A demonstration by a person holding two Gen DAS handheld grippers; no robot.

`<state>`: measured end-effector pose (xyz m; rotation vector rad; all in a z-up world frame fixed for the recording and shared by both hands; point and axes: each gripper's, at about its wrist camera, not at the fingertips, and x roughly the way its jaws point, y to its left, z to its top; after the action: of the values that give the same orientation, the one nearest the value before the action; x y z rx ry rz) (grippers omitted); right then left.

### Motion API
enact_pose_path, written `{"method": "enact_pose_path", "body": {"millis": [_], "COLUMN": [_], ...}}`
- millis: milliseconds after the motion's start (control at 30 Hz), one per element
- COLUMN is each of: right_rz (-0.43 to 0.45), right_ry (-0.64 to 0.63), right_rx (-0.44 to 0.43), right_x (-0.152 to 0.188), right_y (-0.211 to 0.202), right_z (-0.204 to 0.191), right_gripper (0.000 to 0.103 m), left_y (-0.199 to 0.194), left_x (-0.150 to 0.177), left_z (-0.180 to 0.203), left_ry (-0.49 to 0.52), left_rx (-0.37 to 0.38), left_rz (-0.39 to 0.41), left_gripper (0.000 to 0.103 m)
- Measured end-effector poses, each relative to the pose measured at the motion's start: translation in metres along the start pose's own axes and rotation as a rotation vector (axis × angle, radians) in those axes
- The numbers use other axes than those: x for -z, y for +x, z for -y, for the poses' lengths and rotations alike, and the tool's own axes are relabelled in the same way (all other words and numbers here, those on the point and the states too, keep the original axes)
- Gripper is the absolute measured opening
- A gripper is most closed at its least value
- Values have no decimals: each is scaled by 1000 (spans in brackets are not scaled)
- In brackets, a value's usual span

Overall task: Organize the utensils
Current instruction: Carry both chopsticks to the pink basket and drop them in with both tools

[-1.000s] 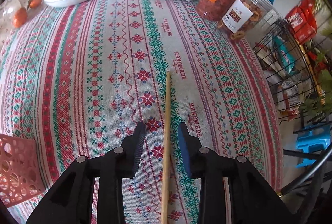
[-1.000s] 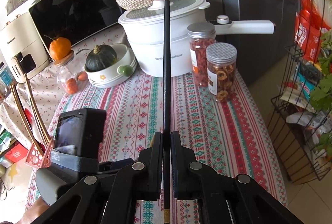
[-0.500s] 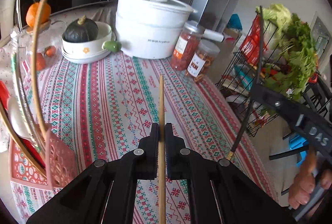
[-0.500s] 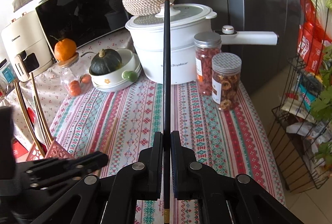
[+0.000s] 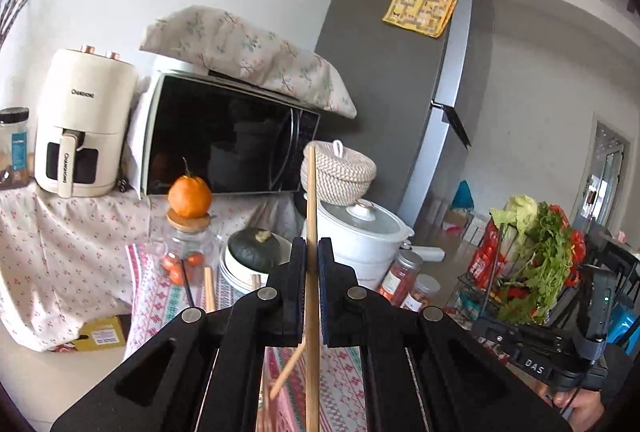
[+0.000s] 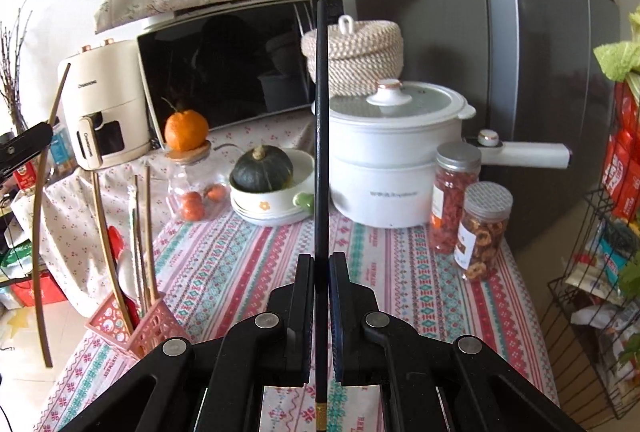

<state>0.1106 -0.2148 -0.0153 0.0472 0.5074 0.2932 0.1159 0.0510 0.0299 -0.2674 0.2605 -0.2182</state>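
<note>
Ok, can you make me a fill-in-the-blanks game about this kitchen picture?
1. The left gripper is shut on a ____ chopstick.
2. The right gripper is shut on a ____ chopstick.
3. The orange sits on top of a glass ____.
4. The pink utensil basket stands on the striped ____.

Missing words: wooden; black; jar; tablecloth

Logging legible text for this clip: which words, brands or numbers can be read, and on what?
"CHANGHONG": air fryer, on its body and its handle.
"DAS": black device at lower right of the left wrist view.
"HANDMADE": woven into the tablecloth, barely legible.
White pot: brand print too small to read.
Jar labels, yellow fridge note: unreadable.
</note>
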Motion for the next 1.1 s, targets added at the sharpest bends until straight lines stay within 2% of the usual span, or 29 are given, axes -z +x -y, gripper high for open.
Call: {"method": "enact_pose_path", "body": {"millis": [167,333,533,600,1100], "right_rz": [32,42,43,44,48], "right_ry": [-42,-64,-69,-70,-71], "right_rx": [-40,-56,-63,-63,-57], "right_x": [1,3,5,5,6], "right_y": [-3,-3,-2,-2,-2], "right_z": [-16,-24,-26,-25,-25], "right_gripper": [5,5,6,6,6], "left_y": [7,17,30,32,25], "left_x": [7,22,46,51,49], "left_z": [-16,-17,-20,-23,-26], "left_ry": [-31,44,107,95,86], "left_rx": [-91,-163,-205,-201,-236], "left_rz": [105,183,186,179,227], "left_gripper": [5,5,6,6,6]}}
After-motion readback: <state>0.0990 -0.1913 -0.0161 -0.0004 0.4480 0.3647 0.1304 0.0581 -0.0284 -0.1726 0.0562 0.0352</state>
